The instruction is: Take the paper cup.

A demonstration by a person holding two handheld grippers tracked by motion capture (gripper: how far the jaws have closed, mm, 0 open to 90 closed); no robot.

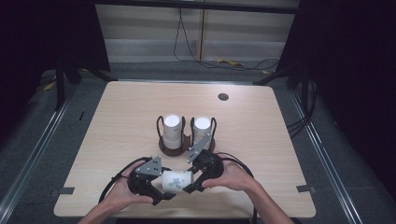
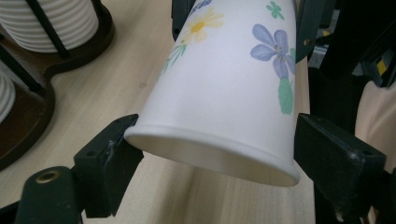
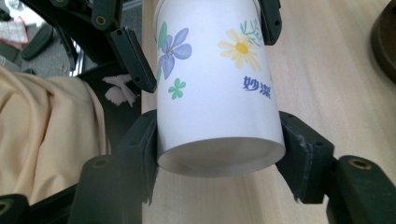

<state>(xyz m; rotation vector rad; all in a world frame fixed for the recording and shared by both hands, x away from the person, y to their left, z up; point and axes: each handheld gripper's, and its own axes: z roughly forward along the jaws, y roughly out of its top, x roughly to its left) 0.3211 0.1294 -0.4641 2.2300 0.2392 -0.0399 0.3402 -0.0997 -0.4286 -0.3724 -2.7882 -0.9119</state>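
A white paper cup [image 1: 176, 181] printed with flowers lies on its side just above the table's front edge, held between both grippers. My left gripper [image 1: 158, 190] is shut on its wide mouth end; in the left gripper view the jaws press the cup [image 2: 224, 93] at its rolled rim, and the gripper [image 2: 215, 149] looks into the opening. My right gripper [image 1: 192, 183] is shut on the base end; in the right gripper view the cup [image 3: 215, 93] has its recessed bottom facing the camera, between that gripper's [image 3: 219, 154] jaws.
A dark brown two-slot holder [image 1: 186, 145] stands mid-table just behind the grippers, with a stack of white ribbed cups [image 1: 172, 130] on the left and another stack [image 1: 201, 131] on the right. A black round grommet [image 1: 223, 96] sits at the back. Cables lie on the floor beyond the table.
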